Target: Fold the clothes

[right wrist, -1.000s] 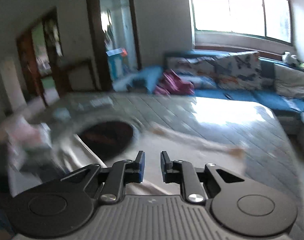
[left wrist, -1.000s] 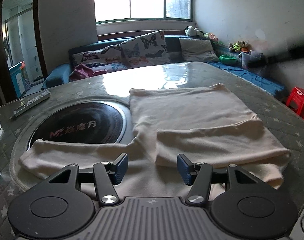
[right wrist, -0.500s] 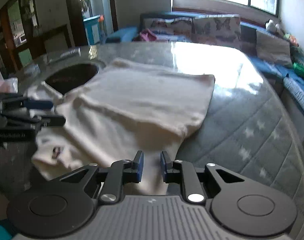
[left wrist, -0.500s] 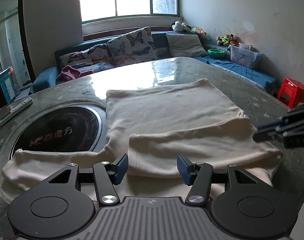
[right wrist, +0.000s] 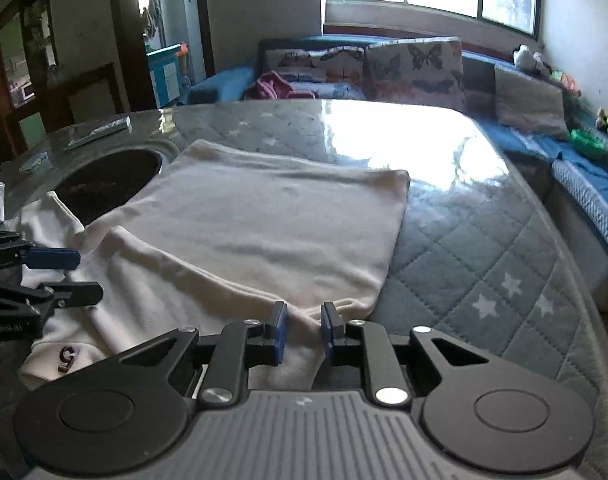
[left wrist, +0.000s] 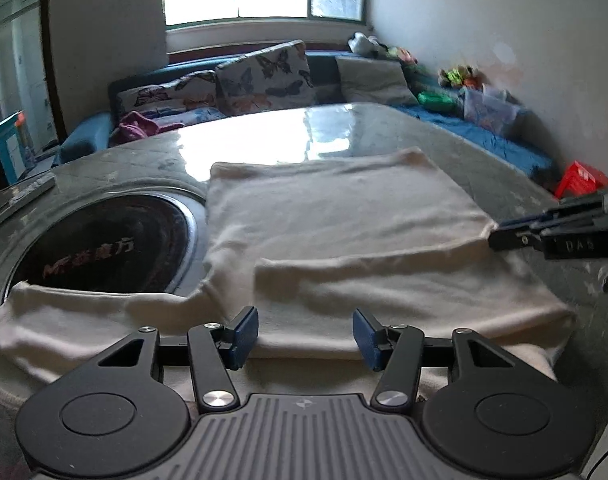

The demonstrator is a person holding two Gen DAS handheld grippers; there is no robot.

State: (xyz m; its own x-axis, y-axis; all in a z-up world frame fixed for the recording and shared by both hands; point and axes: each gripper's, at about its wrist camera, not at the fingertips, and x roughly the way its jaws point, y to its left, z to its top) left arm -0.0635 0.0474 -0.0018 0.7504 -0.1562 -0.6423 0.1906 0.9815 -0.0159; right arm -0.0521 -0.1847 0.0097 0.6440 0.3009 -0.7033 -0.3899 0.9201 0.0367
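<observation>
From the left wrist: left claw (left wrist: 305,334) spread wide and holding nothing, low over the near edge of a cream garment (left wrist: 336,216) lying flat on the quilted, glass-topped counter (left wrist: 472,148), one sleeve folded across the body, the other stretched past a round dark cooktop (left wrist: 103,246); right claw (left wrist: 500,234) reaching in at the garment's right edge, grip impossible to judge from here. From the right wrist: right claw (right wrist: 302,330) narrowed to a slim gap astride a raised fold at the garment's near corner, cloth between the blue pads (right wrist: 279,330) but contact not clear; left claw (right wrist: 73,274) open at the far left beside the collar end, a dark "5" mark (right wrist: 67,357) close by.
</observation>
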